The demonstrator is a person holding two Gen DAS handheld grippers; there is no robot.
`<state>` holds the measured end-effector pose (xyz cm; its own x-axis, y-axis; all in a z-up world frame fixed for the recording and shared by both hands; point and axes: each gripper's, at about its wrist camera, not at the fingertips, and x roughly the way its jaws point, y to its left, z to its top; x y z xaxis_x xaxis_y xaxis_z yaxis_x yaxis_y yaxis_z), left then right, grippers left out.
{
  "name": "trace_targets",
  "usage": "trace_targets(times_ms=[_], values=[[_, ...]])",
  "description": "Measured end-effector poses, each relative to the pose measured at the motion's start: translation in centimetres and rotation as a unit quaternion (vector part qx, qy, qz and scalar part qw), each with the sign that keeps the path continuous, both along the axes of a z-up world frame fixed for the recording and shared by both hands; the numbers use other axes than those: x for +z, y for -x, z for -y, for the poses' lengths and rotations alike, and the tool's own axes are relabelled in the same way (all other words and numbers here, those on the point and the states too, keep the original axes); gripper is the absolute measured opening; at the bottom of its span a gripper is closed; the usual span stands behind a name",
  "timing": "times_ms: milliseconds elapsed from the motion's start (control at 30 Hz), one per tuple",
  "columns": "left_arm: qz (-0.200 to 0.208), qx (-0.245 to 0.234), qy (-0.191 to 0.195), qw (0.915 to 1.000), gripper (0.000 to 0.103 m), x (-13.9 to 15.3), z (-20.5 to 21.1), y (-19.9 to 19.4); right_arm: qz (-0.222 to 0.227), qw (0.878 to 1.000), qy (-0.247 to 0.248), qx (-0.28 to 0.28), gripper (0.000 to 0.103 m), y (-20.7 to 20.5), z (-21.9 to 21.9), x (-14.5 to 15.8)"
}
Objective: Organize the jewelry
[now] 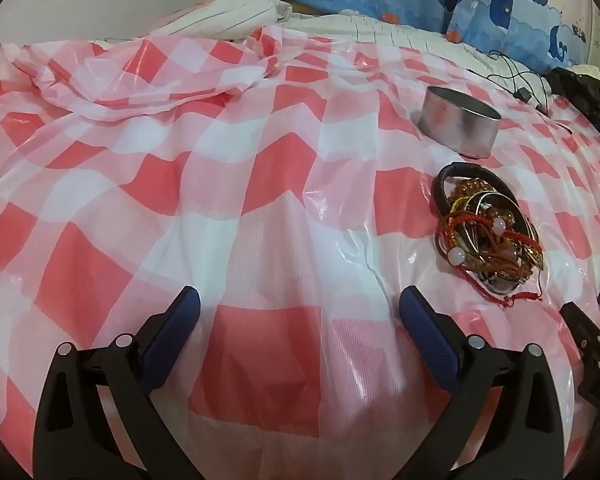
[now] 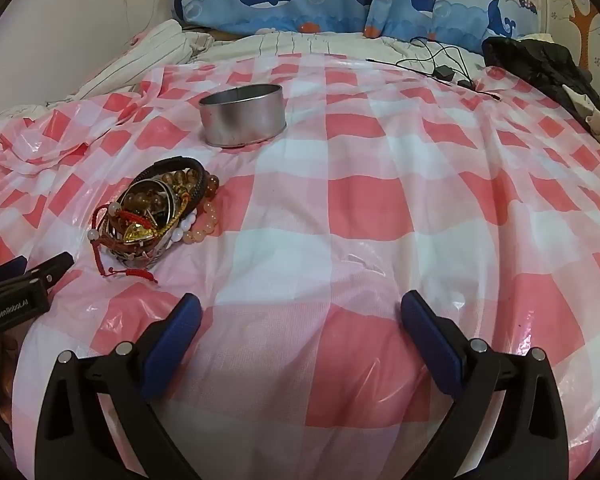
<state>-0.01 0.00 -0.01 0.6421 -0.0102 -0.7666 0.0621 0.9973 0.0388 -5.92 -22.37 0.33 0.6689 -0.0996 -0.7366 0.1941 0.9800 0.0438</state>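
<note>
On a bed spread with a pink-and-white checked plastic sheet point(image 2: 363, 204), a heap of jewelry point(image 2: 160, 216) is seen beside a round metal tin point(image 2: 244, 118); the two lie near each other but apart, the tin farther from the cameras, upright and open at the top. Within the heap a black braided band point(image 2: 180, 168), amber bead bracelets point(image 2: 208, 216), red cords point(image 2: 116, 264) with pale beads, and a yellow pendant point(image 2: 138, 234) are tangled over what may be a small shiny dish, though the tangle hides too much to be sure. The left gripper point(image 1: 300, 312) is held over bare sheet with its jaws spread wide and nothing between them; the heap lies just to its right. The right gripper point(image 2: 300, 312) is likewise spread wide and holds nothing, with the heap to its left. Each gripper is glimpsed at the edge of the other's view. At the head of the bed, whale-print pillows point(image 2: 276, 0) are noted, with black cables point(image 2: 443, 68) and a dark bundle point(image 2: 539, 64) at the far right of the sheet.
</note>
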Motion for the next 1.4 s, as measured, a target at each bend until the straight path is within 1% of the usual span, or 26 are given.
trace_targets(times_ms=[100, 133, 267, 300, 533, 1400], values=[[0.002, 0.001, 0.007, 1.0, 0.096, 0.0, 0.3, -0.1, 0.0, 1.0, -0.001, 0.0, 0.096, 0.0, 0.0, 0.0], [0.015, 0.002, 0.015, 0.9998, 0.096, 0.5, -0.2, 0.6, -0.001, 1.0, -0.001, 0.001, 0.096, 0.0, -0.1, 0.0], [0.015, 0.001, 0.018, 0.9997, 0.096, 0.7, -0.7, 0.8, 0.001, 1.0, -0.001, 0.0, 0.096, 0.1, -0.1, 0.0], [0.021, 0.001, 0.012, 0.9997, 0.096, 0.3, -0.3, 1.1, 0.004, 1.0, 0.0, 0.0, 0.096, 0.2, -0.1, 0.0], [0.01, 0.002, 0.007, 0.9999, 0.096, 0.1, -0.4, 0.7, 0.004, 1.0, 0.001, 0.0, 0.096, 0.2, -0.1, 0.0], [0.011, 0.002, 0.003, 0.9999, 0.096, 0.1, -0.2, 0.8, 0.004, 1.0, 0.002, 0.0, 0.096, 0.1, -0.1, 0.0]])
